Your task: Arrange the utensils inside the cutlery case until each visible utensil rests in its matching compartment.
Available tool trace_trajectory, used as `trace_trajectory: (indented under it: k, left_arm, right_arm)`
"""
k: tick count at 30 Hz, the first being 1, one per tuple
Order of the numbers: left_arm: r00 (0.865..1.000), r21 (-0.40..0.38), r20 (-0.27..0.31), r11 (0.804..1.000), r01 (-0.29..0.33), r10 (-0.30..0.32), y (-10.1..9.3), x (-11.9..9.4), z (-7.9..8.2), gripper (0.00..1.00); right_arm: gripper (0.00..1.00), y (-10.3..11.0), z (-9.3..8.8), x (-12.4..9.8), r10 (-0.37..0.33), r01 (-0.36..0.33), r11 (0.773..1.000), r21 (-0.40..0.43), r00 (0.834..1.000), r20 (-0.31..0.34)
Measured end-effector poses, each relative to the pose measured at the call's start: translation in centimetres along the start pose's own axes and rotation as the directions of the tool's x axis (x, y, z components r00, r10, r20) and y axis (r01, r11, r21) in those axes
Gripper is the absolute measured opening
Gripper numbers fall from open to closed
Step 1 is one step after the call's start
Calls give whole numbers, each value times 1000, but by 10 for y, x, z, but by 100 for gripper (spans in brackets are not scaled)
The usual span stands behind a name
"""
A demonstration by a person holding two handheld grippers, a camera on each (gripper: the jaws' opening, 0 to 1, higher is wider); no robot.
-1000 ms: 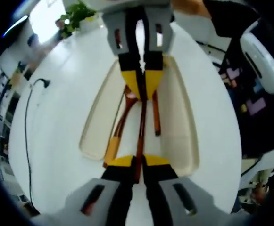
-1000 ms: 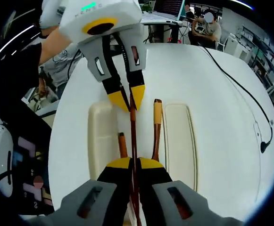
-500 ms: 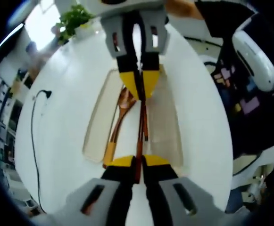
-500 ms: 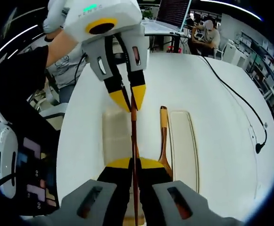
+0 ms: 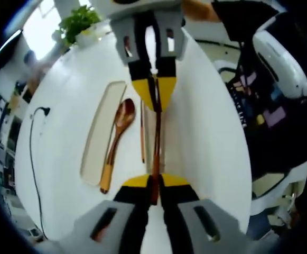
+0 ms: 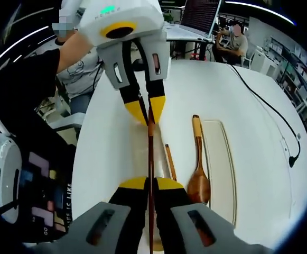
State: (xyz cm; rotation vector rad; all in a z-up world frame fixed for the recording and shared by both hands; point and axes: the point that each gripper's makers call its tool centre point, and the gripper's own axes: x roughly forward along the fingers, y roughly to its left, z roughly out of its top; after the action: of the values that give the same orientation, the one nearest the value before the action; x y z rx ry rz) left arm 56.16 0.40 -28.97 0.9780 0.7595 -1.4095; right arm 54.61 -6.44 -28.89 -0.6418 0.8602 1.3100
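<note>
The thin wooden utensil [image 6: 150,159] ends hide inside both grippers, so its type cannot be told. The cutlery case [image 6: 219,169] compartments beneath it are washed out against the tabletop [image 6: 259,132].

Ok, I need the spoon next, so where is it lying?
The wooden spoon lies on the case, right of the held chopstick in the right gripper view, beside a loose chopstick.
</note>
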Motion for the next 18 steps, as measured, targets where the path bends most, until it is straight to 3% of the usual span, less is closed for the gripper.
trace_trajectory:
  k: [18]
  left_arm:
    - [1000, 5, -19, 1000, 1, -1, -5, 11, -5, 6]
  right_arm:
    - [2, -1, -11, 16, 21, -21, 1000, 14, 1000, -13]
